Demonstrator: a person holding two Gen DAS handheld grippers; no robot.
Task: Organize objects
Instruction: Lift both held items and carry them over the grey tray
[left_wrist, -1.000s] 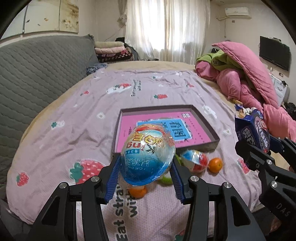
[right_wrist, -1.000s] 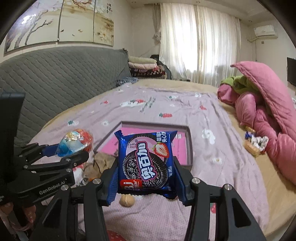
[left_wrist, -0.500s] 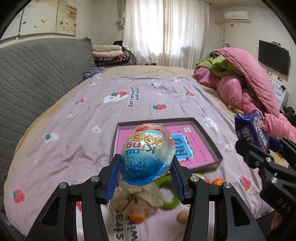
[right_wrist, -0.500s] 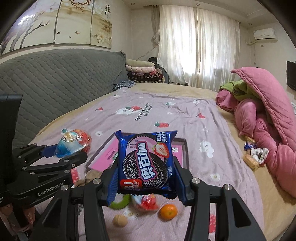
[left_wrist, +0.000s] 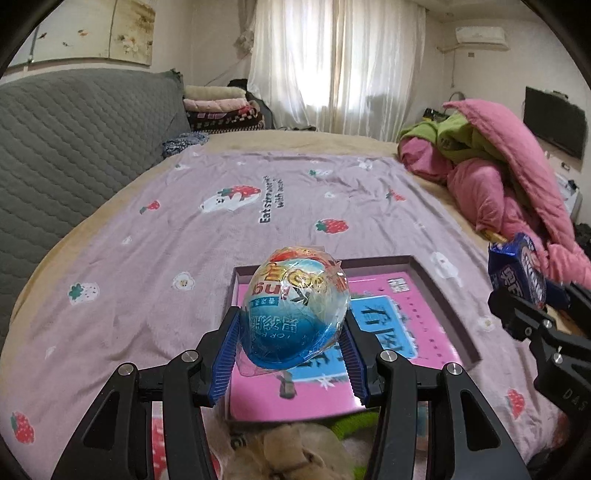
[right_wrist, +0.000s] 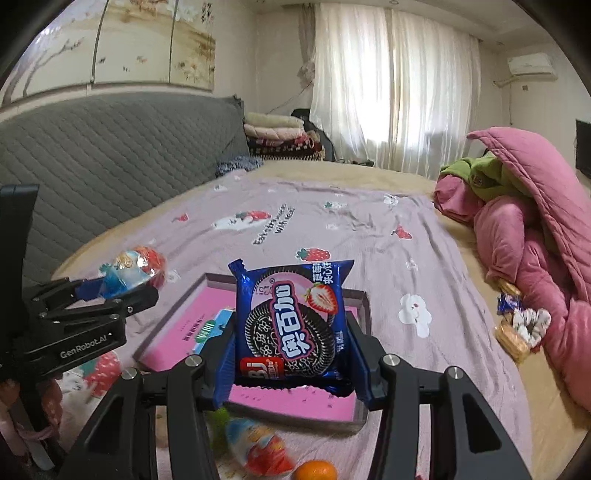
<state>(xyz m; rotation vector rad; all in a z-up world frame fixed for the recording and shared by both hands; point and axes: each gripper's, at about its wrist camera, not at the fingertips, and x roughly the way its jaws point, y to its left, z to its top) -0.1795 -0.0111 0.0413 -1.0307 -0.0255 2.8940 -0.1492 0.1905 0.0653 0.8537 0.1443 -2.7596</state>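
My left gripper (left_wrist: 293, 354) is shut on a blue and red wrapped egg-shaped snack (left_wrist: 297, 314), held above the near left part of a shallow tray (left_wrist: 448, 306) with a pink bottom. The snack also shows in the right wrist view (right_wrist: 135, 271). My right gripper (right_wrist: 291, 363) is shut on a blue cookie packet (right_wrist: 293, 321), held upright over the tray's (right_wrist: 364, 306) near edge. The packet also shows at the right of the left wrist view (left_wrist: 521, 271).
On the purple strawberry blanket (left_wrist: 258, 229) in front of the tray lie another wrapped egg snack (right_wrist: 258, 448), an orange (right_wrist: 316, 470), a green ring (right_wrist: 219, 424) and a beige plush (left_wrist: 291, 450). Pink bedding (right_wrist: 535, 236) is heaped at the right, with small snacks (right_wrist: 517, 325) beside it.
Both grippers have moved forward over the bed, keeping their loads. The tray now lies right under them, and the loose items have slid toward the bottom edge of both views.
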